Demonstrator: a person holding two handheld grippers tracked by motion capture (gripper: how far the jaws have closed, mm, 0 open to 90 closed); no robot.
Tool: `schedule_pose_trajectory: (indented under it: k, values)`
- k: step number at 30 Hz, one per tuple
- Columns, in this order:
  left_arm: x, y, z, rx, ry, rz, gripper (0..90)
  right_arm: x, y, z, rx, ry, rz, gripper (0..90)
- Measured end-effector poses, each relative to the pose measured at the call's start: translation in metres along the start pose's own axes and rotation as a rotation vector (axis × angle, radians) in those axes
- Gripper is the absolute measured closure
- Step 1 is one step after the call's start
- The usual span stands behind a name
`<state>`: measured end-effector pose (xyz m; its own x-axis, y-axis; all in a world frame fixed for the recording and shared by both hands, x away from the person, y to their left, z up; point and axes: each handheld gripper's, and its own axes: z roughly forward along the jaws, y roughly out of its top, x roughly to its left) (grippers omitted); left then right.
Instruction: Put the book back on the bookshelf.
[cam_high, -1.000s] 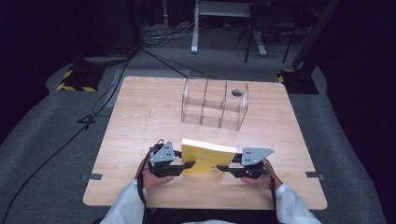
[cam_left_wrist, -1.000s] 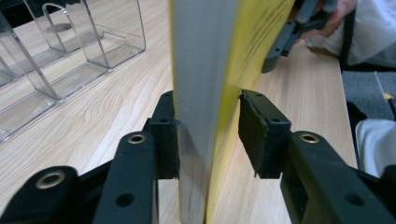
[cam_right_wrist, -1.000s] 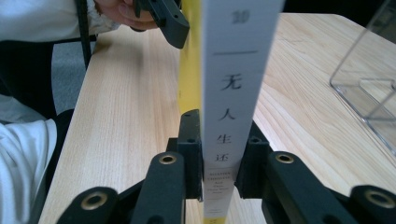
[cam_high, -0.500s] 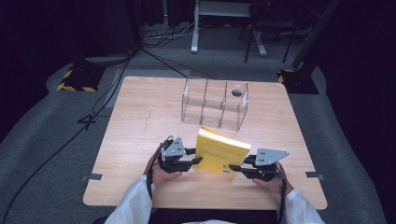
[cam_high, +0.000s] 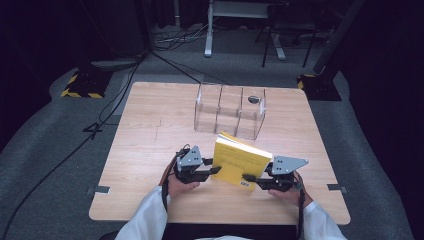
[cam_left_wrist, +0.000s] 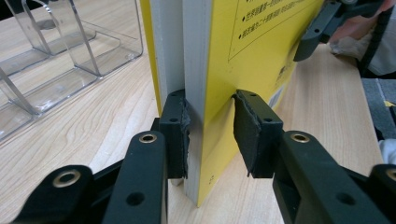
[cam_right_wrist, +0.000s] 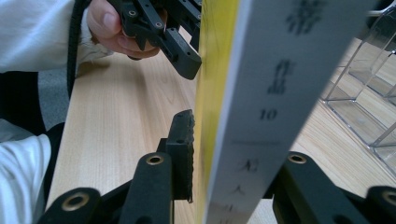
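On the wooden desk (cam_high: 150, 130), near the clear organizer (cam_high: 230, 110), the yellow book (cam_high: 240, 162) is stood upright, steadied from both ends for slotting. The left gripper (cam_left_wrist: 210, 126) has been closing, one pad off the cover; the right gripper (cam_right_wrist: 229, 154) has been opening, grip loosened.

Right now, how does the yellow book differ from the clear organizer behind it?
The yellow book is opaque and solid; the clear organizer is see-through and split into three compartments. The book stands on edge at the person's side of the table; the organizer sits flat on its base farther back. The book is closed; the organizer is open-topped. Both are on the same wooden table.
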<state>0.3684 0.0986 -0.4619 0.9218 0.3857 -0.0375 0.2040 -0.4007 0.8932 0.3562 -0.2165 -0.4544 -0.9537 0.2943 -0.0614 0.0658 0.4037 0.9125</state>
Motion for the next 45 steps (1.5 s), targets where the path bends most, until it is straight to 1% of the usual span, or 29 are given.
schedule_pose_trajectory:
  k: [2,3,4,5,9,10,11,12,13,14,15,16,18,20,21,23,25,26,29,30,32,36,38,39,42,45]
  values:
    - [0.0,0.0,0.0,-0.001,0.0,0.0,65.6,0.0,0.001,0.001,0.001,0.002,0.0,68.3]
    - [0.0,0.0,0.0,-0.001,0.001,-0.001,65.4,0.001,0.003,0.004,0.005,-0.016,0.0,70.0]
    - [0.0,0.0,0.001,-0.001,0.0,-0.003,65.4,0.001,0.003,0.004,0.005,-0.016,0.0,70.0]
    - [0.001,0.0,0.001,-0.002,0.001,-0.002,64.9,0.002,0.004,0.005,0.011,-0.037,-0.005,73.1]
    - [0.001,0.0,0.002,-0.005,0.0,-0.005,60.5,0.002,0.004,0.006,0.003,-0.04,0.005,74.4]
    - [0.001,0.0,0.002,0.001,0.006,-0.005,60.5,0.002,0.004,0.006,0.001,-0.041,0.009,74.5]
    - [0.0,0.0,0.002,0.006,0.013,-0.002,56.6,0.003,0.004,0.006,0.002,-0.052,0.011,74.7]
    - [0.001,0.0,0.001,0.009,0.022,0.001,56.6,0.003,0.004,0.006,0.002,-0.052,0.011,74.7]
    - [0.001,-0.001,0.0,0.012,0.029,-0.004,54.6,0.004,0.003,0.005,0.0,-0.054,0.011,74.8]
    - [0.001,-0.002,-0.002,0.013,0.031,-0.01,54.6,0.004,0.003,0.005,0.0,-0.054,0.011,74.8]
    - [0.002,-0.004,-0.004,0.021,0.046,-0.009,52.8,0.003,0.003,0.005,-0.002,-0.055,0.015,74.9]
    - [0.002,-0.006,-0.006,0.034,0.065,-0.016,49.7,0.003,0.003,0.005,-0.002,-0.057,0.015,74.9]
    - [0.004,-0.009,-0.009,0.052,0.083,-0.022,44.4,0.003,0.003,0.004,0.0,-0.061,0.013,74.9]
    - [0.004,-0.014,-0.013,0.079,0.113,-0.034,40.5,0.003,0.002,0.002,0.003,-0.063,0.014,74.9]
    - [0.005,-0.017,-0.016,0.094,0.136,-0.04,37.4,0.003,0.002,0.001,0.003,-0.067,0.018,74.9]
    - [0.006,-0.023,-0.021,0.105,0.163,-0.06,29.3,0.001,0.0,-0.001,0.001,-0.068,0.026,75.1]
    - [0.008,-0.03,-0.027,0.129,0.194,-0.08,25.8,0.002,-0.001,-0.004,0.001,-0.075,0.03,75.1]
    - [0.008,-0.032,-0.029,0.139,0.201,-0.079,24.1,0.002,-0.001,-0.005,0.001,-0.081,0.034,75.1]
    - [0.008,-0.042,-0.037,0.178,0.242,-0.091,22.4,0.001,-0.003,-0.006,-0.004,-0.082,0.039,75.1]
    - [0.008,-0.044,-0.039,0.186,0.249,-0.094,22.0,0.0,-0.003,-0.006,-0.008,-0.081,0.044,75.1]
    - [0.008,-0.051,-0.044,0.204,0.258,-0.12,20.2,0.0,-0.003,-0.007,-0.008,-0.081,0.045,75.1]
    - [0.007,-0.061,-0.051,0.259,0.292,-0.134,18.3,0.0,-0.003,-0.007,0.001,-0.092,0.039,75.2]
    - [0.006,-0.066,-0.055,0.269,0.305,-0.141,17.6,0.0,-0.003,-0.008,-0.001,-0.091,0.047,75.3]
    - [0.006,-0.066,-0.055,0.269,0.305,-0.141,16.9,0.0,-0.003,-0.008,-0.001,-0.091,0.047,75.3]
    - [0.005,-0.07,-0.06,0.276,0.331,-0.156,16.6,-0.002,-0.004,-0.01,-0.001,-0.094,0.049,75.6]
    - [0.005,-0.074,-0.064,0.284,0.333,-0.169,16.6,-0.003,-0.004,-0.011,-0.001,-0.106,0.054,75.7]
